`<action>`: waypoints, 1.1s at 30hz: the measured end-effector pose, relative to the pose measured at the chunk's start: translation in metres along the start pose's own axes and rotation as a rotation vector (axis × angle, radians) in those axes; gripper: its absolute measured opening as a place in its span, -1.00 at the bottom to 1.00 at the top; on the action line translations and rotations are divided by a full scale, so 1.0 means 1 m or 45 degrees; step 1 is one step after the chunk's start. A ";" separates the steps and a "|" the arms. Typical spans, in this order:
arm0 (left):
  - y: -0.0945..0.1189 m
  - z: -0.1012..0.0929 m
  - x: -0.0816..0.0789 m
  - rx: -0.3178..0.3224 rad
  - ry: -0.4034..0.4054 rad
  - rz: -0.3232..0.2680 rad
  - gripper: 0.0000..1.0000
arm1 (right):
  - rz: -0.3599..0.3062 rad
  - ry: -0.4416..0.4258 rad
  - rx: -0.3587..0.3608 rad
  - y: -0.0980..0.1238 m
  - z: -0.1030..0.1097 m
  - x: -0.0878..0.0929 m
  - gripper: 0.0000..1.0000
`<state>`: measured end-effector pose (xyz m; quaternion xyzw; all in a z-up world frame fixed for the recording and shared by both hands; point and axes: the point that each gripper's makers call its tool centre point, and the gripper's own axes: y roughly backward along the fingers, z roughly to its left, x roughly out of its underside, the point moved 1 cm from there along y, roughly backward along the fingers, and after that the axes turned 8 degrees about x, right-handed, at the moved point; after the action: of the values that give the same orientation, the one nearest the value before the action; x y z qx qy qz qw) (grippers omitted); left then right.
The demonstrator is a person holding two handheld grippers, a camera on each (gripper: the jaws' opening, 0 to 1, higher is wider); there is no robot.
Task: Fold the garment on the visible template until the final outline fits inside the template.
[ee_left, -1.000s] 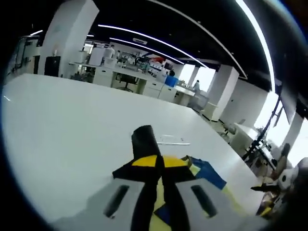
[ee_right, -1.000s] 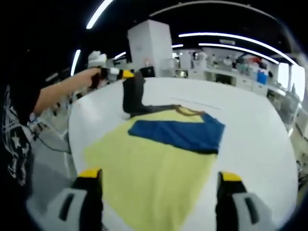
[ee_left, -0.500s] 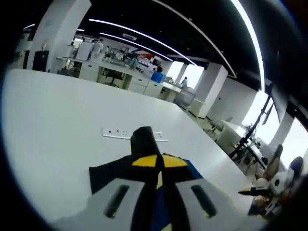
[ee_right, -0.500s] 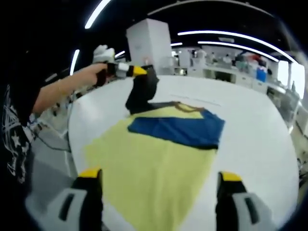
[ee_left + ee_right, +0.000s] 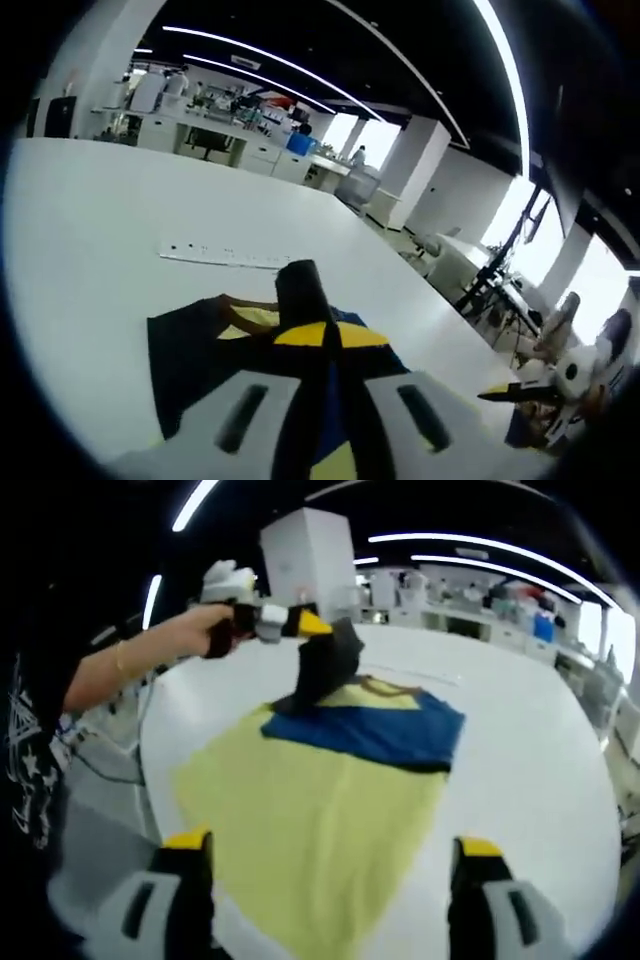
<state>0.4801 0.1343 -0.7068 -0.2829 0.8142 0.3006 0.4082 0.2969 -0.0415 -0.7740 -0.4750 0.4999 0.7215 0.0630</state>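
yellow and blue cloth, soft and limp, is what i am folding: the garment [image 5: 330, 780] lies spread on the white table [image 5: 540, 750], its yellow body toward my right gripper [image 5: 325, 880] and a blue folded band [image 5: 370, 730] across the far part. my left gripper [image 5: 300, 625] is clenched on a dark sleeve [image 5: 322, 665] at the garment's far left corner, lifted so the fabric hangs in a drooping peak. in the left gripper view the jaws [image 5: 310, 330] are closed together on that dark cloth, with the collar [image 5: 245, 312] just beyond them. my right gripper hangs released, jaws wide apart, over the near yellow edge, grasping nothing.

i judge the fabric light and slack: it will sag and drag wherever it is not held, so corners and hems are the places to pinch, not the middle. the template i cannot make out with confidence; it may be hidden under the garment.

beyond the garment a thin pale strip [image 5: 222, 256] lies on the table, well apart from the collar. right of the garment the table is bare with ample room; left of the garment the table's edge comes close, beside my forearm [image 5: 140, 660].
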 end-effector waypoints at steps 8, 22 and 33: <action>-0.020 -0.019 0.022 0.078 -0.021 0.073 -1.00 | 0.000 -0.004 0.004 -0.001 -0.002 -0.001 0.98; -0.038 -0.021 0.060 0.103 -0.034 0.178 -1.00 | 0.010 -0.034 0.006 -0.004 0.001 0.004 0.98; -0.044 -0.038 0.095 0.244 -0.139 0.301 -0.77 | 0.014 -0.045 0.022 -0.006 -0.002 0.005 0.97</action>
<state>0.4447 0.0574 -0.7790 -0.1283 0.8434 0.2825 0.4386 0.2989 -0.0420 -0.7825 -0.4590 0.5074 0.7258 0.0719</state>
